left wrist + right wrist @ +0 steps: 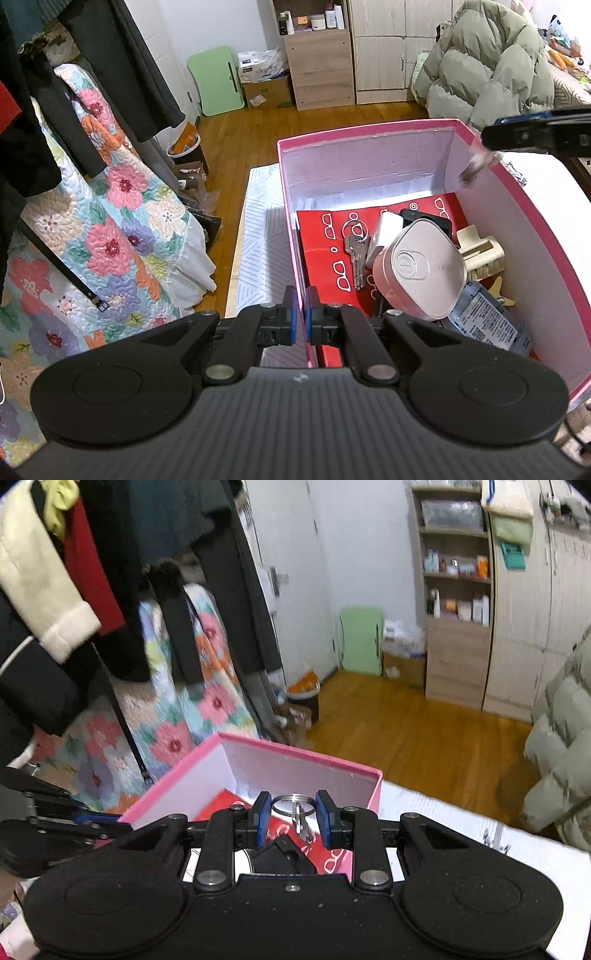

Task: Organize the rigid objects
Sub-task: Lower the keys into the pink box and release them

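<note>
An open pink box [369, 162] holds a bunch of keys [355, 254], a white charger [384, 236], a rose-silver case [421, 269], a beige hair claw [480, 251] and a clear bottle [487, 321], all on a red printed sheet [325, 236]. My left gripper [303, 306] is shut on the box's near left wall. My right gripper [293, 806] is shut on a key ring [300, 823], its keys dangling over the box [295, 771]. In the left wrist view that gripper [493, 138] hovers above the box's far right corner with the blurred keys [476, 166] hanging below.
The box stands on a white patterned surface [258, 229]. A floral quilt [110, 229] and hanging dark clothes [44, 110] are to the left. A puffy green coat [487, 70] is at the right. Wooden floor, a cabinet [317, 70] and a green board [218, 81] lie beyond.
</note>
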Tool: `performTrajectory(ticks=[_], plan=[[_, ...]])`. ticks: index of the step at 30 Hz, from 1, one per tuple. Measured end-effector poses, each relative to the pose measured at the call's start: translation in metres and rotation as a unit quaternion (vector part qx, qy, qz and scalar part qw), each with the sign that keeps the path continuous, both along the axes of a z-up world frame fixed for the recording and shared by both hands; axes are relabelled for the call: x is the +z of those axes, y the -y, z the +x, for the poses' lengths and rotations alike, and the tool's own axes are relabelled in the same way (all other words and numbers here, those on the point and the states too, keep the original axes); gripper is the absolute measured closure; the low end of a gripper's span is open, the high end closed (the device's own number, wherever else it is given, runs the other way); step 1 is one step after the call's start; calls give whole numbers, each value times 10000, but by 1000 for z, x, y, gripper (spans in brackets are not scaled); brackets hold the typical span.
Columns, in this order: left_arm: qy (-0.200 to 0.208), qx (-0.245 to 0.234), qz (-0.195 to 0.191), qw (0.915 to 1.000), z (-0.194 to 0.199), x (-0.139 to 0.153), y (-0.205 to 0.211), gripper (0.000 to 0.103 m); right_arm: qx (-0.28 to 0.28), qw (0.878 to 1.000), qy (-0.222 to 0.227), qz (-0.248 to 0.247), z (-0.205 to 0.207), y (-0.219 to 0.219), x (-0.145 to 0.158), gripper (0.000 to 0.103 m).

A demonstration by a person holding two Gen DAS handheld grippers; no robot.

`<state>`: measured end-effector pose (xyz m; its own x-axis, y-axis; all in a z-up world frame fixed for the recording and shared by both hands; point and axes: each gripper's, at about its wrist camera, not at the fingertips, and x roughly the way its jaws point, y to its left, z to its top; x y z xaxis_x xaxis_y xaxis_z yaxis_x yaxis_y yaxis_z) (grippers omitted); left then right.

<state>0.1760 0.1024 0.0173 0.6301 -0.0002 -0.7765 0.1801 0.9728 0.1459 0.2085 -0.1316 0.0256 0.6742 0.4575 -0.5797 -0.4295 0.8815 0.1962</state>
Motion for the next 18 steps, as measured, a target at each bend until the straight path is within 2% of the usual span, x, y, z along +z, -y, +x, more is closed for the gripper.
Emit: performTrajectory(ticks=[2,6,8,12,14,18], plan=[[2,2,-4,10000,0,0,0,100,-223,9996,-17,184,0,7,2,61],[2,-6,-12,10000,0,0,-1,100,-302,9980,-97,538,-12,26,12,58],[-10,12,-18,10000,1,-1,-2,99,-380,9974,-108,603,-21,35,16,53],[-58,43,-29,10000,1,-4,-2,99,-509,9964,-227,641,-39,48,20,51],[-62,61,-22,10000,1,-4,-2,99,-575,9957,-354,634,-47,51,20,46],[-51,121,-55,9999,-1,-1,-4,99,-583,9958,-486,507,-58,48,20,45]])
